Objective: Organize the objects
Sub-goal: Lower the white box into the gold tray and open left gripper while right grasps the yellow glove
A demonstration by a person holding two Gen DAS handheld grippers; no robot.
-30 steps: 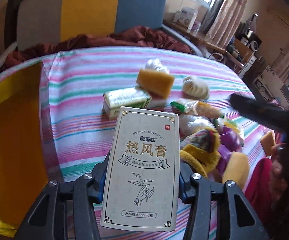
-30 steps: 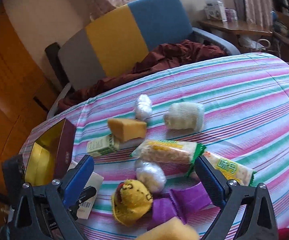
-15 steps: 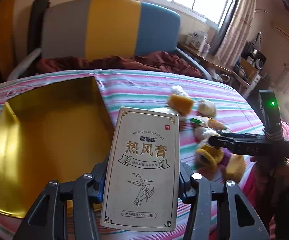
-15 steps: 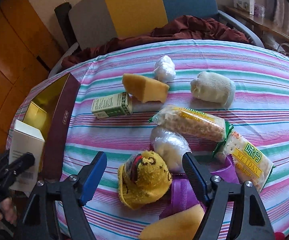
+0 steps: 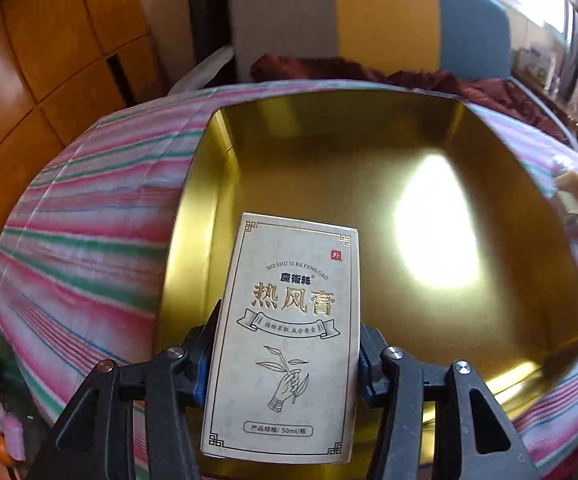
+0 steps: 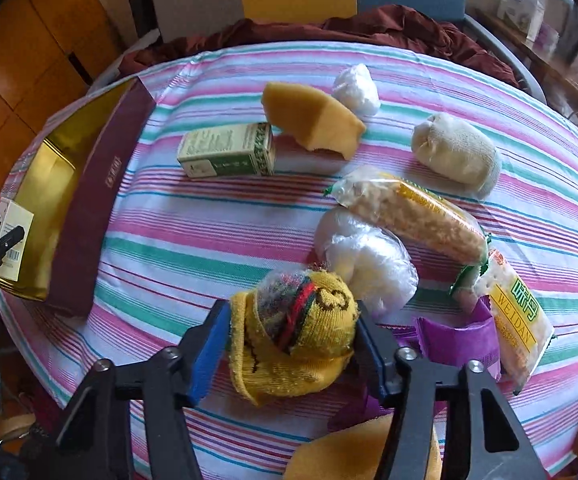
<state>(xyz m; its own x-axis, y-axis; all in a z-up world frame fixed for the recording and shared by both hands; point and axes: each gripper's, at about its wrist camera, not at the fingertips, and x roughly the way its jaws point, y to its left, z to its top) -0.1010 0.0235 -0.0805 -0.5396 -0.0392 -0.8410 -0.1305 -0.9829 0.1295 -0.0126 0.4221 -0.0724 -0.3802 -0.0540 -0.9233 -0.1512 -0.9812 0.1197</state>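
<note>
Left wrist view: the left gripper (image 5: 285, 364) clamps a cream printed carton (image 5: 289, 336) above the empty gold-lined box (image 5: 193, 240), nothing stowed yet.

Right wrist view: the right gripper (image 6: 289, 344) is closing around a yellow knitted sock ball (image 6: 293, 336) at six o'clock; the other items remain loose on the striped cloth (image 6: 209, 240).

**Open box floor, crowded right side of the tabletop**

The gold box (image 5: 369, 184) is bare inside, its whole floor free; only its raised walls rim it, the maroon outer wall (image 6: 93, 216) standing between the box and the striped tabletop (image 6: 193, 240). Between that wall and the green carton (image 6: 229, 150) lies an open strip of cloth wide enough to pass along. Further right the way is crowded: yellow sponge (image 6: 313, 118) leaning by the carton, white bag (image 6: 357, 90) behind it, rolled cream cloth (image 6: 457, 152), snack packet (image 6: 413, 216), plastic-wrapped bundle (image 6: 365, 260) and cracker packet (image 6: 517, 316) lying close together, with the yellow sock ball (image 6: 293, 340) touching the bundle.
</note>
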